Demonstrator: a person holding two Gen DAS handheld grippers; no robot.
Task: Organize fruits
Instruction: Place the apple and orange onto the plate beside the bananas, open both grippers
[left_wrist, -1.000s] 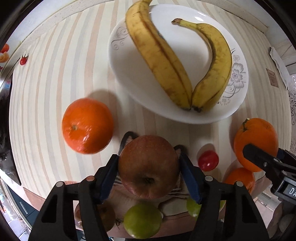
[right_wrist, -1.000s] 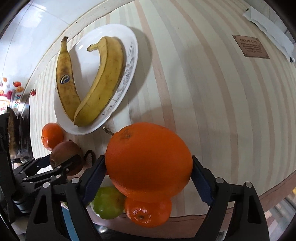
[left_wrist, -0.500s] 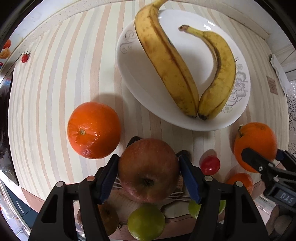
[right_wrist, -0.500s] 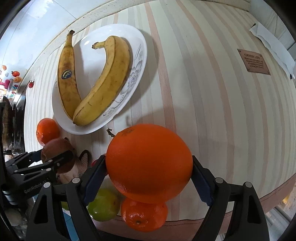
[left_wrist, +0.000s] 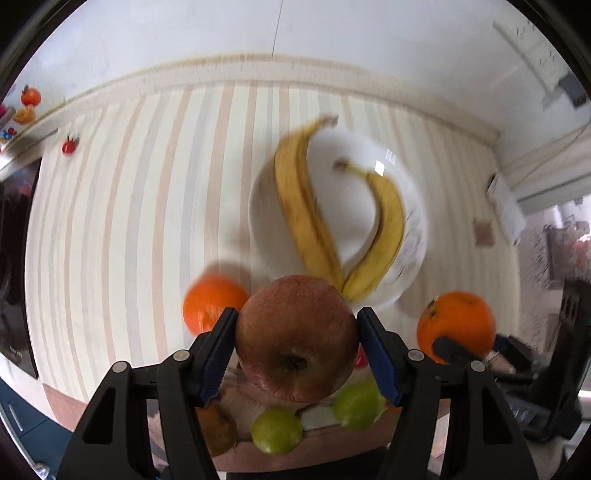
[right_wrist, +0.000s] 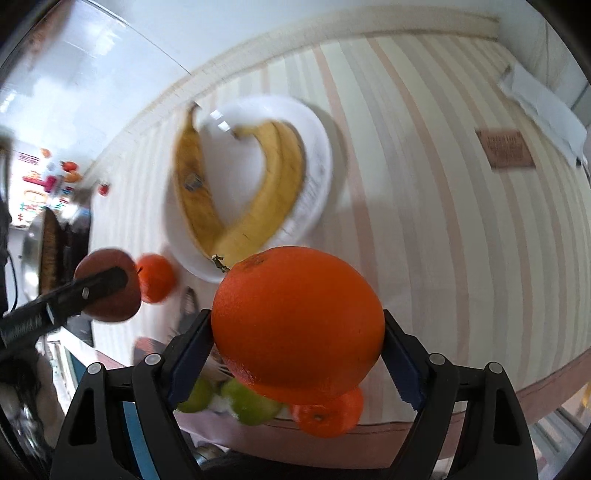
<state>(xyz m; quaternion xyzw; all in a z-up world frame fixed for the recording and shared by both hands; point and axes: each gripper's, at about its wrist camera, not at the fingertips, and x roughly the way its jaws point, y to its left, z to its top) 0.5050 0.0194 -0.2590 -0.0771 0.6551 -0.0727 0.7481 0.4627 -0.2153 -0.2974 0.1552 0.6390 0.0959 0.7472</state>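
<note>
The apple (left_wrist: 297, 338), clamped in the left tongs (left_wrist: 297, 343), and the orange (right_wrist: 297, 323), gripped by the right tongs (right_wrist: 297, 350), both hung short of the banana plate (left_wrist: 266, 192) toward the table's far edge.

a home kitchen or dining corner. a table (left_wrist: 122, 206) under a striped cloth stands against a white tiled wall (right_wrist: 92, 85) and bears a flowered white plate (right_wrist: 317, 162) with bananas (right_wrist: 266, 195), plus loose oranges and green fruit. fruit-shaped magnets (left_wrist: 29, 98) dot a white surface at the left, and a white power strip (left_wrist: 535, 55) hangs on the wall.
</note>
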